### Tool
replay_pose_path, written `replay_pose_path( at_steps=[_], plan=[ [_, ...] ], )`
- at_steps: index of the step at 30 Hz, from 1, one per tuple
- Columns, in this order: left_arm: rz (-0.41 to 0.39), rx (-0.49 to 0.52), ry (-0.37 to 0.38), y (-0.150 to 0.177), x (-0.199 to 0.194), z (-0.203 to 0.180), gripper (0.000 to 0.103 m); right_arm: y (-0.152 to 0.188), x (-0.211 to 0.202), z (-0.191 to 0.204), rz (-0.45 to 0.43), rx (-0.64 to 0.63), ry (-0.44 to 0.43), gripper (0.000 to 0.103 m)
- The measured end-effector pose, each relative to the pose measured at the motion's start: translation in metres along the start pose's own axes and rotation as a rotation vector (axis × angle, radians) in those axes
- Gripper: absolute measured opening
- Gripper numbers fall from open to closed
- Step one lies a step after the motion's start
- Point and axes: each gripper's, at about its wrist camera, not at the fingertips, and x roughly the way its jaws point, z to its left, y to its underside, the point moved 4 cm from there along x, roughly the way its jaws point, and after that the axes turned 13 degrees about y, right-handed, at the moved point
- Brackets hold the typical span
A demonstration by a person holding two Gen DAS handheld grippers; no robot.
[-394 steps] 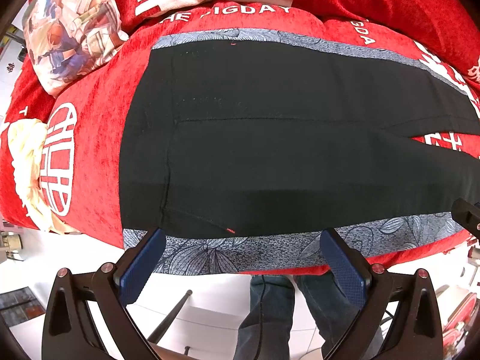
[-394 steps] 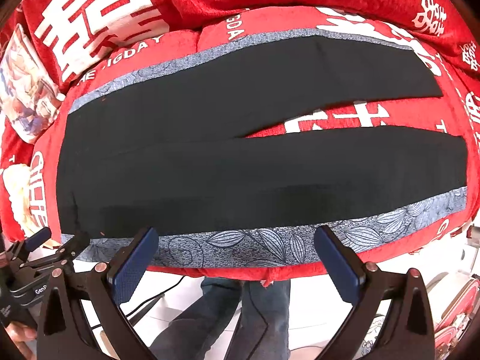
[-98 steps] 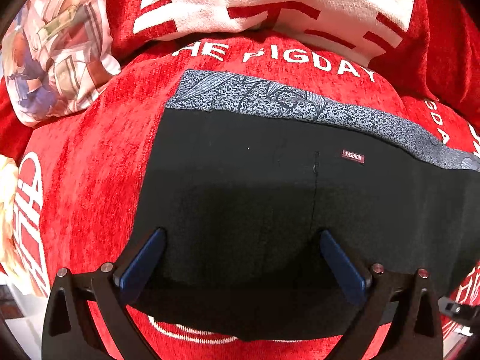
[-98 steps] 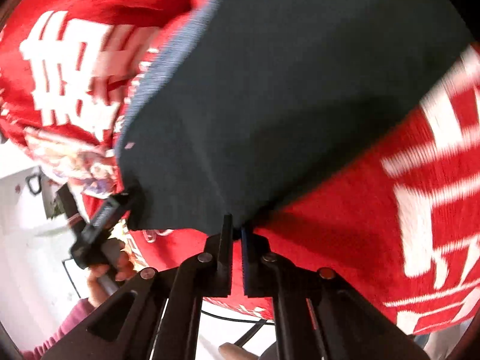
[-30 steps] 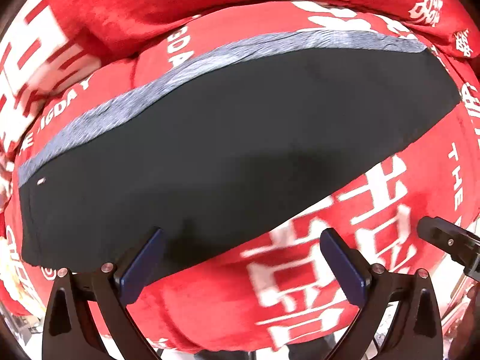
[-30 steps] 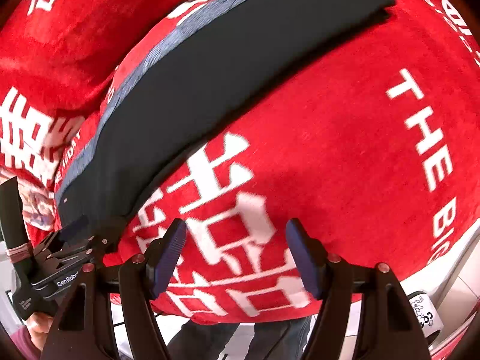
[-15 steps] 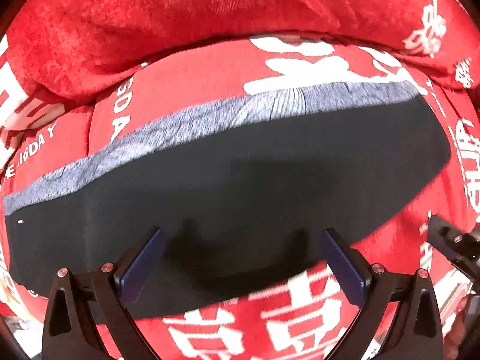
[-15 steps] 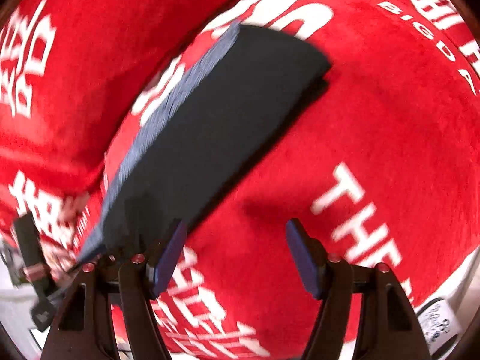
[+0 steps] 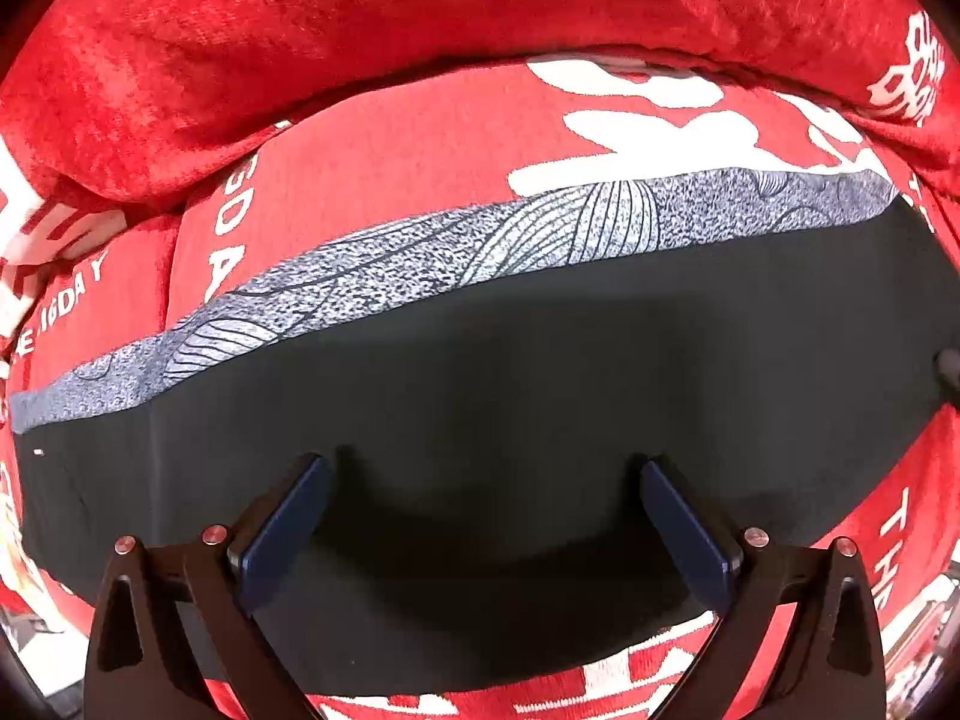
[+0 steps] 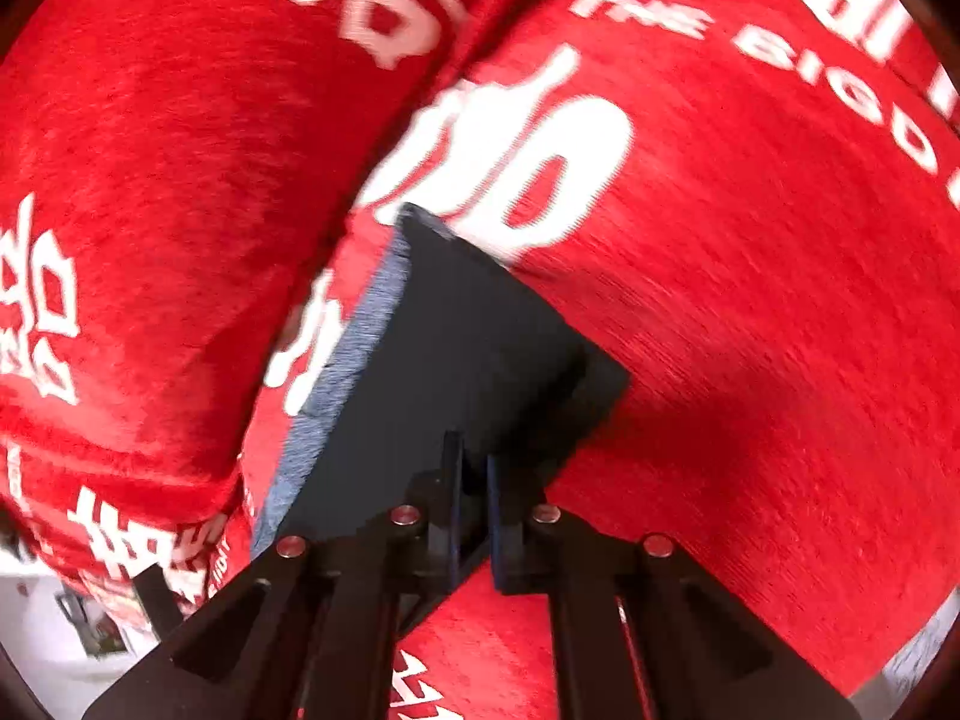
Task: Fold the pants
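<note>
The black pants (image 9: 540, 390) lie folded lengthwise on the red cover, with a grey leaf-print band (image 9: 420, 264) along their far edge. My left gripper (image 9: 483, 465) points straight down over the middle of the legs. It is open, its blue pads (image 9: 282, 516) wide apart just above the cloth. In the right wrist view, my right gripper (image 10: 471, 450) is at the leg end of the pants (image 10: 468, 348). Its jaws are closing, with the black hem corner pinched between them. The grey band (image 10: 354, 348) runs along the left of that end.
A red plush cover with white lettering (image 9: 420, 132) spreads under the pants. A thick red back cushion (image 9: 420, 0) rises behind them. More red cover (image 10: 750, 300) lies to the right of the leg end. White floor shows at the lower left corner (image 10: 36, 630).
My left gripper has moved along the pants and come lower over them. My right gripper has swung in to the leg end and gone from wide open to shut on the hem.
</note>
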Motion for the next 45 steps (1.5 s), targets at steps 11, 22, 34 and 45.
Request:
replay_pose_path(
  at_steps=[11,22,34,45],
  plan=[
    [-0.004,-0.009,0.016,0.004,0.009,0.008,0.103,0.007,0.016,-0.021,0.064,0.02,0.021,0.012],
    [-0.005,-0.014,0.018,0.002,0.014,0.007,0.103,0.038,0.009,-0.023,0.127,-0.013,0.013,0.019],
    [-0.013,-0.014,0.021,0.006,0.011,0.011,0.103,0.041,0.01,-0.019,0.128,-0.017,-0.037,0.043],
    [-0.021,-0.011,0.022,0.009,0.01,0.012,0.103,0.036,0.022,-0.02,0.103,-0.004,-0.149,0.043]
  ],
)
